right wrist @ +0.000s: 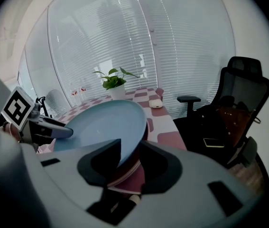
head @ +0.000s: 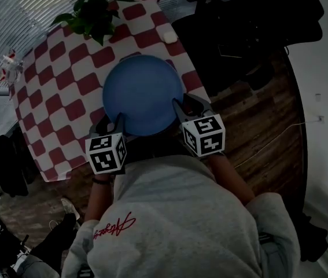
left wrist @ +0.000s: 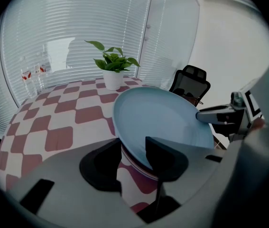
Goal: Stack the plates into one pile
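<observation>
The person's grey sweatshirt (head: 181, 225) is filling the bottom of the head view and hiding the near edge of the table (head: 54, 91), whose red-and-white checks are running out of frame at the upper left. A black chair (head: 250, 22) is sitting in deep shadow on the right, its shape hard to make out. The plate (head: 142, 94), round, plain blue and matte with a shallow raised rim, is lying at the table's near side, and both grippers are covering its nearest rim from above. It is resting on other plates (right wrist: 127, 175), of which only thin dark-red and pale rims are peeking out below it; their number cannot be told. The left gripper (left wrist: 134, 140) is reaching around the pile's near-left rim, jaws standing apart, with table showing between one jaw and the plates. The right gripper (right wrist: 130, 142) is straddling the near-right rim, jaws likewise apart, one over the blue face and one beside the lower rims. A plant (head: 91, 13) is standing at the far edge, and a white thing (head: 170, 37), too small to identify, is lying to its right.
</observation>
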Tool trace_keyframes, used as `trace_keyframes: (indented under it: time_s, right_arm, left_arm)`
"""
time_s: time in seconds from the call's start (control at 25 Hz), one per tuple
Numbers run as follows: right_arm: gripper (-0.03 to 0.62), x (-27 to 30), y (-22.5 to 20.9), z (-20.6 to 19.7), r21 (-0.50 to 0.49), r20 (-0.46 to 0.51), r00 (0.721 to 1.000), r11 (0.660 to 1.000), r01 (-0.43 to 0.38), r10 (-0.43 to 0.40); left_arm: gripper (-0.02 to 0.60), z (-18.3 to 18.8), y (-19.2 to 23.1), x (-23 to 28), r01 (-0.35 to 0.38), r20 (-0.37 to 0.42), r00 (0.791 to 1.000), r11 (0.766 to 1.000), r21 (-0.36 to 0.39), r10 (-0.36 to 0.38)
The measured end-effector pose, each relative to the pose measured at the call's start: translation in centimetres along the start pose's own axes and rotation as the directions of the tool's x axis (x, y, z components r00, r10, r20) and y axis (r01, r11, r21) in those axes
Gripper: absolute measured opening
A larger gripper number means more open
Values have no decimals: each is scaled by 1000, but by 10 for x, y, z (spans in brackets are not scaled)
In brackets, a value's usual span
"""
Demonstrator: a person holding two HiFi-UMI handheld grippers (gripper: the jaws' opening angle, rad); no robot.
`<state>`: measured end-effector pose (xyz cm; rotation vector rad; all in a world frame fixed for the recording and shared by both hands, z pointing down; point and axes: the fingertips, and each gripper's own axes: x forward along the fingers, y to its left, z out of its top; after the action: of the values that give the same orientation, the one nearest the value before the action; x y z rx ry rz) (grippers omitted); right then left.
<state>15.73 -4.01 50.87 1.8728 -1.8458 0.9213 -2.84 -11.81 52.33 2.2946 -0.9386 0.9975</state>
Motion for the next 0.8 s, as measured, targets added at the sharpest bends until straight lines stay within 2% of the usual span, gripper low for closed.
trace_keyframes:
  time_s: [0.28, 0.6, 0.8]
  right_arm:
    - [121, 0, 1, -3, -33, -16, 1000, 999, -24, 24]
    - [132, 2, 4, -6, -139, -60, 998, 989, -42, 33]
    - [132, 2, 4, -7, -139, -82, 996, 989, -52, 41]
  left_arm:
    - [169, -10, 0, 3, -30, -20, 999, 1000, -6, 30]
    - [169, -17, 2, 7, -55, -36, 998, 998, 3, 55]
    - [170, -18, 2, 7, -48, -38, 998, 999, 4, 48]
